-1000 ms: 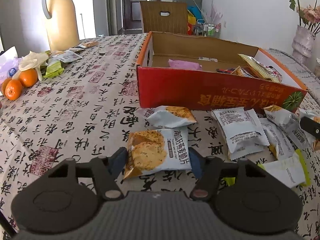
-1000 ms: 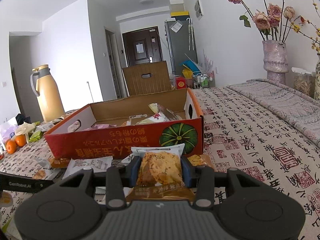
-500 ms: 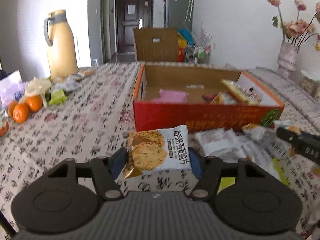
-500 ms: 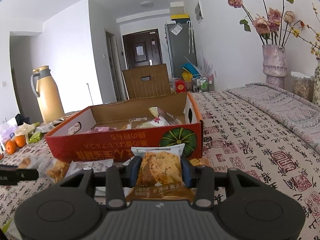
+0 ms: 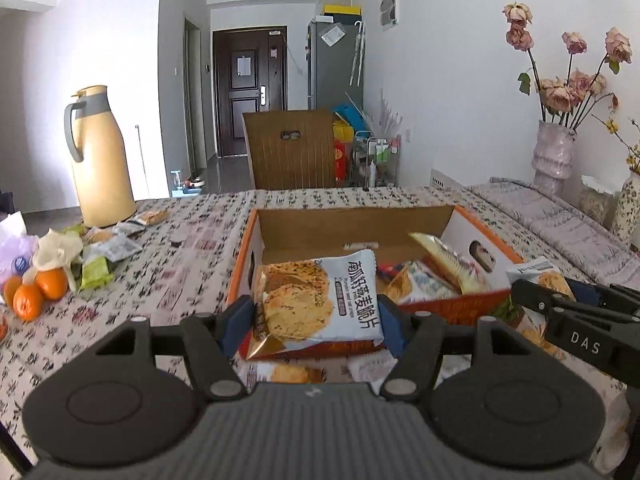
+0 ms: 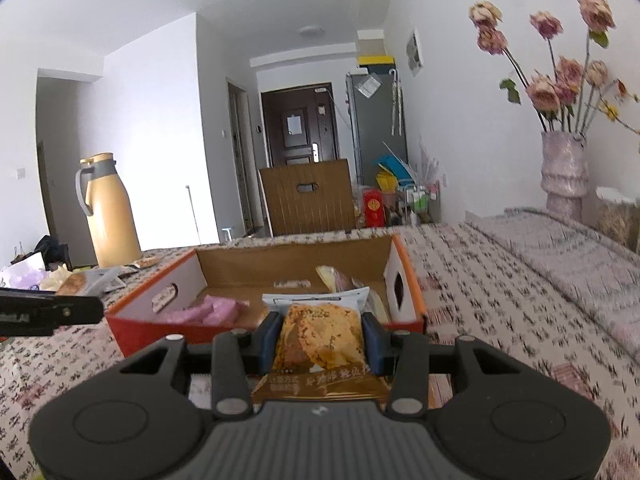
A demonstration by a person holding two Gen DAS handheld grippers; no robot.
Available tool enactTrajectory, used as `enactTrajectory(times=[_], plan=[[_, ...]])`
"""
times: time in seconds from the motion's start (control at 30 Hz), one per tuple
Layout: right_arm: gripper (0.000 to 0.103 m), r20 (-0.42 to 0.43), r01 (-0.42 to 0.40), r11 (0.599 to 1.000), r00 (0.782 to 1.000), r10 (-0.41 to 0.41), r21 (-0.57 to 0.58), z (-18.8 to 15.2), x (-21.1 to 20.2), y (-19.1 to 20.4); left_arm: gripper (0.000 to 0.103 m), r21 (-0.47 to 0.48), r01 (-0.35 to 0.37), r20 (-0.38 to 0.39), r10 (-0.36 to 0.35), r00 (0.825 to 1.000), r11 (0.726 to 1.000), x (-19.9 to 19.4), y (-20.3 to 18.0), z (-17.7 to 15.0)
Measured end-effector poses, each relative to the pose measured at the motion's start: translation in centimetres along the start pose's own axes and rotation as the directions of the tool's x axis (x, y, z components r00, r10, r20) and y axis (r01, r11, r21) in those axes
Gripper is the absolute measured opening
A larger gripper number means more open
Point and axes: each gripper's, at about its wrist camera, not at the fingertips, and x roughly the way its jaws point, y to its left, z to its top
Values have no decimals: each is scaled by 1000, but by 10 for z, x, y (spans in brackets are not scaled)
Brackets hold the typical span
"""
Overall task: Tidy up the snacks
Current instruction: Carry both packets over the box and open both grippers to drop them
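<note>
My left gripper [image 5: 316,320] is shut on a white-and-blue cookie packet [image 5: 320,300] and holds it in the air just in front of the near wall of the open red cardboard box [image 5: 460,308]. My right gripper [image 6: 322,338] is shut on a brown-and-white snack packet [image 6: 322,340], raised at the box's [image 6: 136,328] near edge. The box holds a pink packet [image 6: 212,312] and several other packets [image 5: 444,264]. The right gripper also shows at the right of the left wrist view [image 5: 560,300].
A yellow thermos jug [image 5: 102,160] stands at the far left, with oranges [image 5: 38,292] and loose packets [image 5: 108,248] beside it. Loose snack packets [image 5: 288,372] lie on the tablecloth under my left gripper. A vase of flowers [image 5: 554,152] and a folded blanket [image 6: 560,256] are at the right.
Both grippers rose from table level and moved toward the box, each carrying its packet. The left packet came off the table; the box interior now shows from above.
</note>
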Motion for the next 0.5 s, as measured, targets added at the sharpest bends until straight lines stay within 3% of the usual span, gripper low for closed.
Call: enactTrajectory(times=[0.5], plan=[[42,38,-17,998,999,20,-61,51,54,15,67,24,-34,58,33,998,999,41,-9,51]])
